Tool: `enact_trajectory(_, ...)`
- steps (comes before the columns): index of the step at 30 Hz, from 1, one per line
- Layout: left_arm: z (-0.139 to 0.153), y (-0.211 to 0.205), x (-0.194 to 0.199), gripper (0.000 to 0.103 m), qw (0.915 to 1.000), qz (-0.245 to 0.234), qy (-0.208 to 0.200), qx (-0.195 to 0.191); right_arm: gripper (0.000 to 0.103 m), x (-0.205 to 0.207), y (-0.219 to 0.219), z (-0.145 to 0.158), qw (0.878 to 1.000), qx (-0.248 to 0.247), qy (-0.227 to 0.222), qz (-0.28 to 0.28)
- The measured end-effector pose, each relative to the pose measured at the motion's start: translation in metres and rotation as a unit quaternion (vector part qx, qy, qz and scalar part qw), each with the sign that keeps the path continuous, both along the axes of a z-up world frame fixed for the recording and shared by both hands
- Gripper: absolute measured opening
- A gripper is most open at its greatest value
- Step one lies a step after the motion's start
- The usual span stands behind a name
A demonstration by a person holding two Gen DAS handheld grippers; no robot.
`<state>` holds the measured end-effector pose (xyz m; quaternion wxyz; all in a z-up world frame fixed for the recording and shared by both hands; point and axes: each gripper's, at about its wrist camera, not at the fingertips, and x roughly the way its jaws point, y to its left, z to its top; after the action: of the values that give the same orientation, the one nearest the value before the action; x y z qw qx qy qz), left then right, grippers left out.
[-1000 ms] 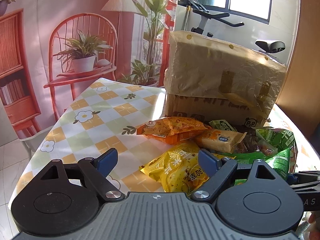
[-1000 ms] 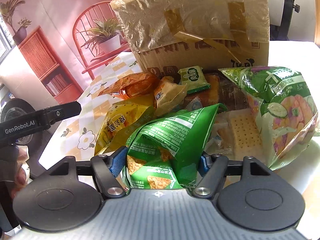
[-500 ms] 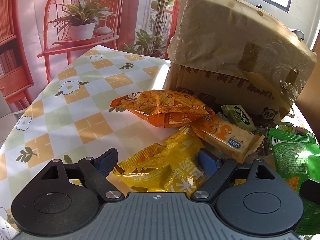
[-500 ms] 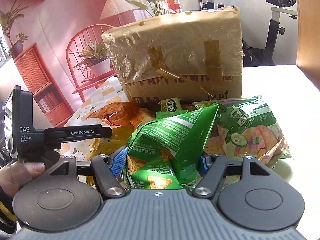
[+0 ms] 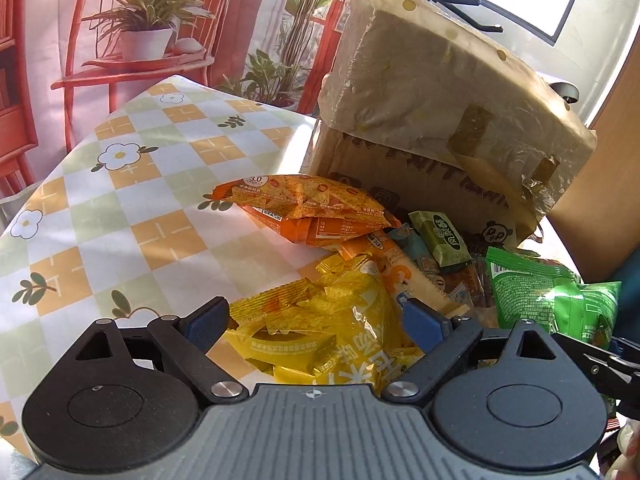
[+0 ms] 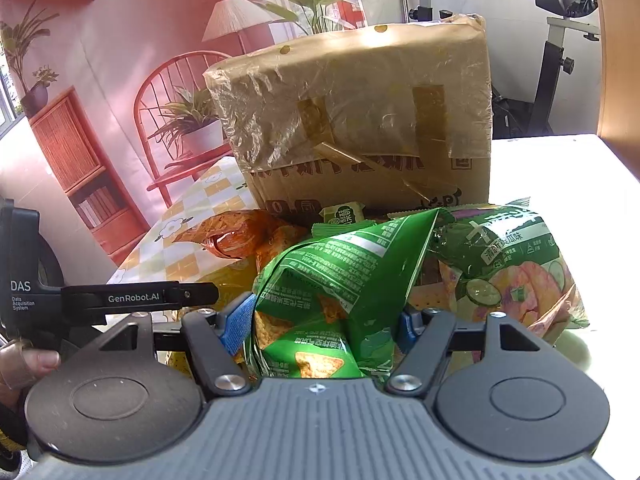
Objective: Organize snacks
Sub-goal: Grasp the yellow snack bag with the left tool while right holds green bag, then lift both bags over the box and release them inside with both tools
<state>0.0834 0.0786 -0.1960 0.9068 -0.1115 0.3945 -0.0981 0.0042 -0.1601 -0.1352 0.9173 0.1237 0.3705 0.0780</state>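
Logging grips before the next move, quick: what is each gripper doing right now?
Left gripper: open, jaws just widened, crinkled yellow snack bag between them, not pinched.
Right gripper: shut on green chip bag.

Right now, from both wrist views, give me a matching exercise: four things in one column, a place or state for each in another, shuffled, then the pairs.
Things:
1. yellow snack bag
2. green chip bag
3. orange snack bag
4. cardboard box

Places or states:
A. stands behind the snack pile
B. clamped in the right gripper
C. between the open fingers of the left gripper
D. lies on the checked tablecloth, in front of the box

Pairs: 1-C, 2-B, 3-D, 4-A
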Motion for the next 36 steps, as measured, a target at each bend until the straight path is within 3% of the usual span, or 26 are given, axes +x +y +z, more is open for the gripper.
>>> enact_trajectory(6, -0.01, 0.005, -0.014, 0.095, 0.9992, 0.032, 0.023, -0.004, 0.07, 0.001, -0.001, -0.002, 1.0, 0.005, -0.001, 0.0)
enact_trajectory(10, -0.018, 0.004, -0.017, 0.095, 0.9982, 0.042, 0.031, -0.029, 0.07, 0.001, 0.0, -0.001, 1.0, 0.002, -0.004, 0.003)
enact_trajectory(17, -0.043, -0.012, -0.01, 0.097, 0.9976, 0.026, 0.052, -0.037, 0.07, 0.0, 0.001, -0.003, 1.0, -0.004, -0.002, 0.003)
enact_trajectory(19, -0.051, -0.015, -0.009, 0.093, 0.9974, 0.021, 0.055, -0.04, 0.07, 0.0, 0.001, -0.003, 1.0, -0.006, -0.003, 0.002)
enact_trajectory(23, -0.051, -0.013, -0.015, 0.07, 0.9977, 0.024, 0.053, -0.036, 0.07, 0.0, -0.001, -0.002, 1.0, -0.011, -0.004, 0.0)
enact_trajectory(29, -0.008, -0.017, -0.036, 0.068, 0.9997, -0.006, -0.023, -0.005, 0.07, 0.0, -0.005, 0.006, 1.0, -0.015, -0.019, -0.002)
enact_trajectory(36, 0.049, -0.025, -0.036, 0.068, 0.994, -0.006, -0.102, 0.039, 0.07, 0.001, -0.006, 0.024, 0.998, -0.024, -0.049, 0.008)
